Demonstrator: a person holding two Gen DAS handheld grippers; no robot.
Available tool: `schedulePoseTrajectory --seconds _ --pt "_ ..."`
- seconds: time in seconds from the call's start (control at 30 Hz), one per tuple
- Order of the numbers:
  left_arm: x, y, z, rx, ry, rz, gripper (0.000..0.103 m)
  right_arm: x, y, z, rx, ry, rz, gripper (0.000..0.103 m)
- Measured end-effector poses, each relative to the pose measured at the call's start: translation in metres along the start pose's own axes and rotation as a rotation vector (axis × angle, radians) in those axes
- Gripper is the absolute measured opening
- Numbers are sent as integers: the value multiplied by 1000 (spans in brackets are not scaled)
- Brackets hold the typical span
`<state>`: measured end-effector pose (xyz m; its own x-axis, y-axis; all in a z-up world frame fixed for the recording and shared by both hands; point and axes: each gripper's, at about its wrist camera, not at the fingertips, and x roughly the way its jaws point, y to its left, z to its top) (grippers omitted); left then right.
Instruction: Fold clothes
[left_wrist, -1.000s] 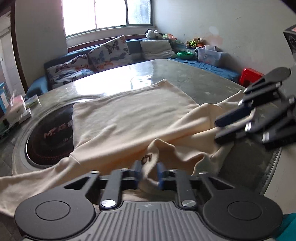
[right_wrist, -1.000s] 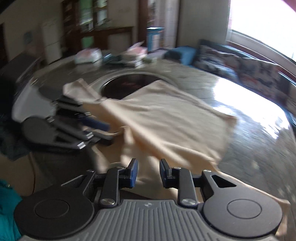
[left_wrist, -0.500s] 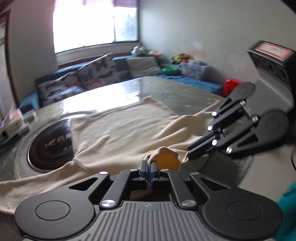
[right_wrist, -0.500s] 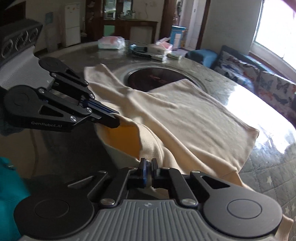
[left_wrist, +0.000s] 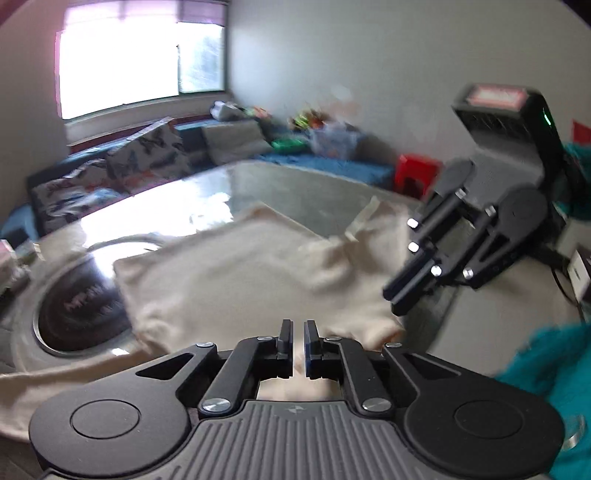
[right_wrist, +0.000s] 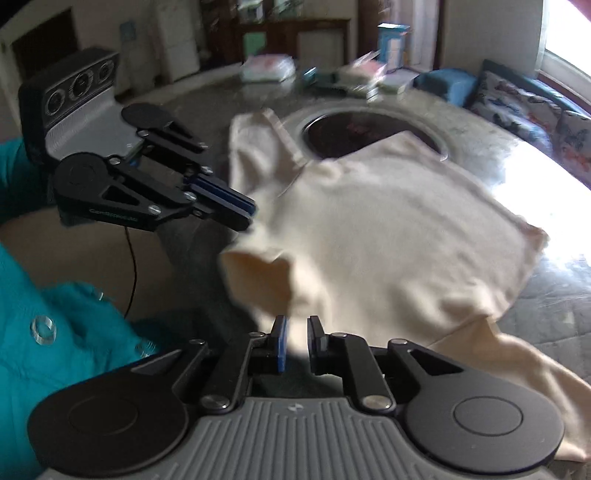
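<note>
Cream shirt (left_wrist: 258, 266) lies just ahead of both parted grippers

Bright window (left_wrist: 140, 62); blue sofa (left_wrist: 325, 166), butterfly cushions (left_wrist: 147, 155); red stool (left_wrist: 415, 173); round marble table (left_wrist: 295, 188)

Left wrist cam sits low behind the left hand-held gripper (left_wrist: 298, 339), close over the near edge of the bench (left_wrist: 303, 192), facing the window (left_wrist: 140, 62) and sofa (left_wrist: 122, 166). Right wrist cam sits behind the right hand-held gripper (right_wrist: 297, 341), same near edge, facing the cabinets (right_wrist: 295, 29), window at far right. Shared: cream garment (left_wrist: 251, 266) (right_wrist: 388, 229), dark round inset (left_wrist: 74, 306) (right_wrist: 365, 129). Each cam sees the other gripper from the side. Both frames motion-blurred.
</note>
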<state>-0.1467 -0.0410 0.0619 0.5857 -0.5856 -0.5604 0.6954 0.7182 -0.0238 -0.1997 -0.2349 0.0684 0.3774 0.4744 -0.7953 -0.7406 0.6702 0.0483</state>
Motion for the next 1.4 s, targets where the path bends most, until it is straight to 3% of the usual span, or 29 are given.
schedulePoseTrajectory --seconds 0.13,0.33,0.57,0.8,1.03,1.4 --pt "29 11 7 -85 22 49 7 14 -16 1 51 -3 -83 12" --pt "70 -5 -15 -79 125 -8 7 31 -20 -10 47 59 -82 12" --pt "68 -12 -21 -70 130 -25 7 22 -61 3 156 -60 -207 12" --pt "64 -11 -24 -69 126 -42 7 44 -106 -7 269 2 -282 12" --pt "67 -7 -22 -77 130 -59 7 40 -126 11 292 -59 -310 12" --pt "66 -5 -24 -110 118 -73 7 89 -205 45 404 -66 -396 12"
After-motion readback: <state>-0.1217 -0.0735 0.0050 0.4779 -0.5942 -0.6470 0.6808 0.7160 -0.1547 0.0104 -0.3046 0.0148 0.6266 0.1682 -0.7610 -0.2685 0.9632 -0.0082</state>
